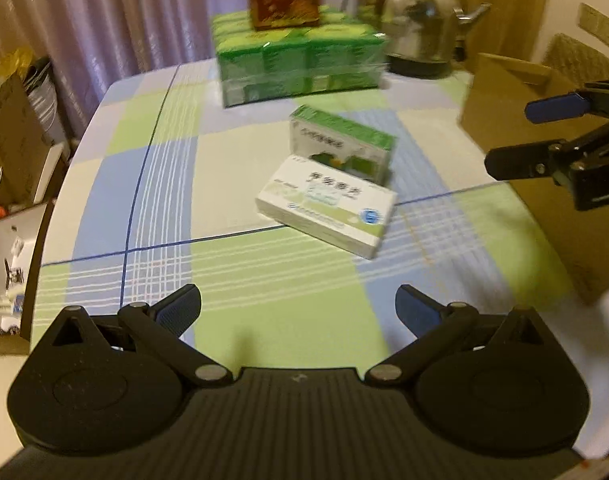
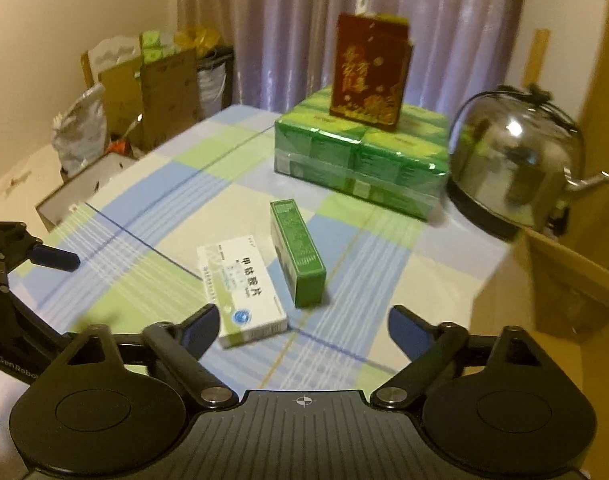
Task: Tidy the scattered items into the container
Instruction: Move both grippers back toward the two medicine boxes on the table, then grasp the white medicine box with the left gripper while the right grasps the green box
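Ribbed black left gripper (image 1: 298, 310), fingers spread, faces glossy rectangular white box (image 1: 326, 206).

Open table (image 1: 152, 208) on the left, clear for approach. Centre blocked by white box (image 1: 324, 204) touching green box (image 1: 340, 144). Behind: tissue pack (image 1: 300, 64), kettle (image 1: 416, 20). Right side walled by carton (image 1: 544, 216).

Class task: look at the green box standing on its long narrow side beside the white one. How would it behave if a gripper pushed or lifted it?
The green box rests on a narrow side, so a sideways push would probably tip it. It looks like thin printed card, likely light, stiff but crushable. It stands close to the white box, which may shift too.
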A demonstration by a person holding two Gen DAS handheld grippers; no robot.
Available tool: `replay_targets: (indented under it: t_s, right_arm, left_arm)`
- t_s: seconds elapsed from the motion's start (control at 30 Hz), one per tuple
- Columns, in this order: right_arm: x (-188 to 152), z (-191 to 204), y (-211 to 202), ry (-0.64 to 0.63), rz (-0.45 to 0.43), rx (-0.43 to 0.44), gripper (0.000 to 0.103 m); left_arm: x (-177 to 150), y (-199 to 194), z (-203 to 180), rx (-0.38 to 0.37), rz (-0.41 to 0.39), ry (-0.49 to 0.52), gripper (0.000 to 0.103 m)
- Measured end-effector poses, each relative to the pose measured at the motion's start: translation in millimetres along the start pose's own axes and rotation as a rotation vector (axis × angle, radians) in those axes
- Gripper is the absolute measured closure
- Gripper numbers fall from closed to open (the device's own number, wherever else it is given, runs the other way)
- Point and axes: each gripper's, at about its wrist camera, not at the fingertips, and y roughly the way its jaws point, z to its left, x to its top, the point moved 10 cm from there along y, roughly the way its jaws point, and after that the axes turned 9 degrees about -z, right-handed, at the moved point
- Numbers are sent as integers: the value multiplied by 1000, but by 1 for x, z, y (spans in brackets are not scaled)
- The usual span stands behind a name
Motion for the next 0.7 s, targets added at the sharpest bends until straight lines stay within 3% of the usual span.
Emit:
replay_targets:
  t_s: [0.23,0.4,0.5,0.57,0.63,0.7]
  right_arm:
    - [2,-3,69,-73,45,35,46]
    - [3,-3,100,-105,63,63,51]
    - [-1,0,117,-134,93,91,53]
    - [-5,0,127,-146,113,96,60]
    - [-9,-2,132,-154,129,95,74]
    - [-12,-1,131,-147,134,106,75]
  left_arm:
    - [3,35,8,-28,5,-37,2]
    - [17,51,14,-53,-22,-106,2]
    - [18,58,7,-82,-12,-78,2]
    - [16,61,5,-75,-5,-46,2]
    - [12,63,6,-59,7,-20,2]
    - [9,65,10,-46,18,-6,2]
